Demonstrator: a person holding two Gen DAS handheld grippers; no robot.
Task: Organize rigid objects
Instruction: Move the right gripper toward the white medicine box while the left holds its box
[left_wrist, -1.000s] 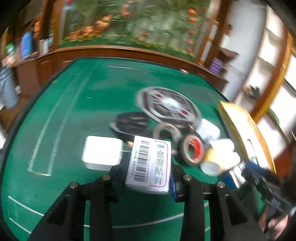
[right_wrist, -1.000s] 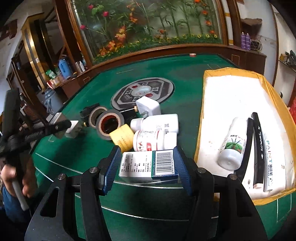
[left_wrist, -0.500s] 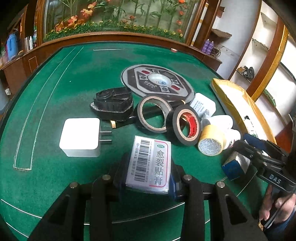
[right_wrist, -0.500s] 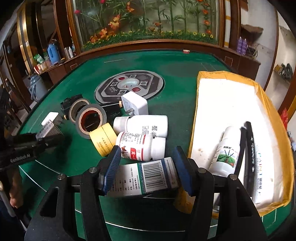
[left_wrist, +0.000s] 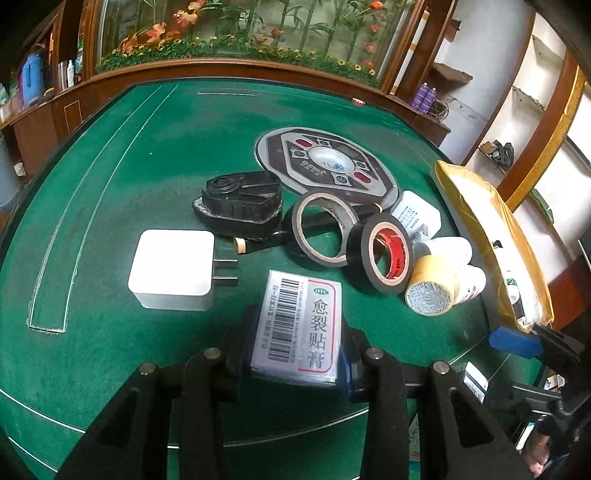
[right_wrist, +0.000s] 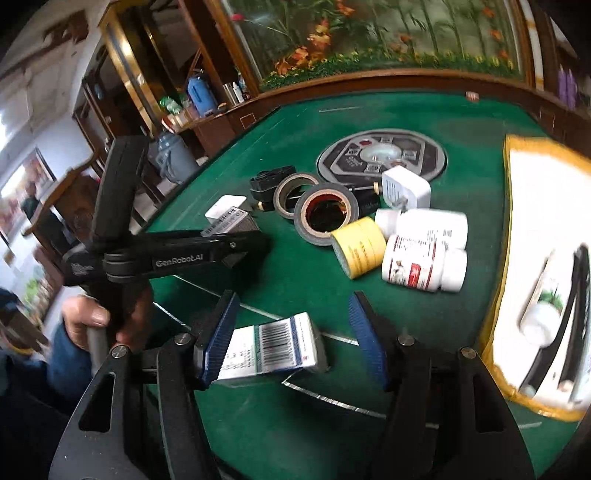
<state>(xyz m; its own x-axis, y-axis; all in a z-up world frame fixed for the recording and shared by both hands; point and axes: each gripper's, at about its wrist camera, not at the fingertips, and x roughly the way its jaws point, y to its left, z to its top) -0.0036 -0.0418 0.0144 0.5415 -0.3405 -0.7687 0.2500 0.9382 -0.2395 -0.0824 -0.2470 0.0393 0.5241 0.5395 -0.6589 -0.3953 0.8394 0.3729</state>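
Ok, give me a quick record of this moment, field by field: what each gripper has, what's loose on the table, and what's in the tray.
left gripper: shut on the plaster box
right gripper: jaws have just been opening; the medicine box sits between them, touching only one pad, clear of the other
surface: green felt table
loose pile: white charger, two tape rolls, yellow tape roll, two white pill bottles
tray: white bottle, dark long items, blurred
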